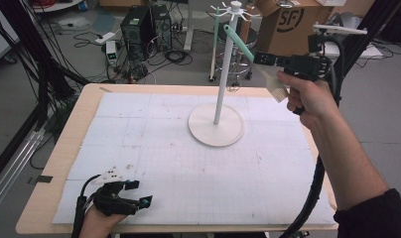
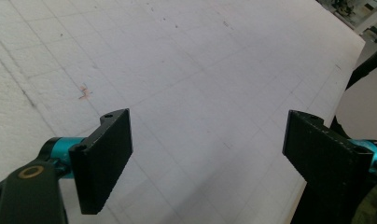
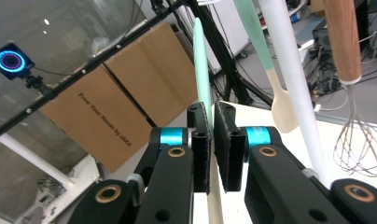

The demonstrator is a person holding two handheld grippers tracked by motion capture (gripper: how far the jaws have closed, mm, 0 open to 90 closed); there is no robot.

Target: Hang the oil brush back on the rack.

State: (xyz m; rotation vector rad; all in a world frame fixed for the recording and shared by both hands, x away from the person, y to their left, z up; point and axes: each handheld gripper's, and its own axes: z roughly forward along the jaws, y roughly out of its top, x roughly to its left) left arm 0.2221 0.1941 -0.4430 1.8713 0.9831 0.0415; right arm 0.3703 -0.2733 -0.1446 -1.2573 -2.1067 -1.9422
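Clearly "SF" on cardboard box (image 1: 288,20)

A pale wooden surface (image 1: 59,148) carries a white gridded mat (image 1: 154,148) and stands on a grey floor (image 1: 84,54) strewn with black cables. Behind it sit two dark computer towers (image 1: 144,25), a white power strip (image 1: 105,37) and a metal stool (image 1: 233,62). A brown cardboard box (image 1: 288,20) stands at the back right. Black frame poles (image 1: 25,44) rise at the left.
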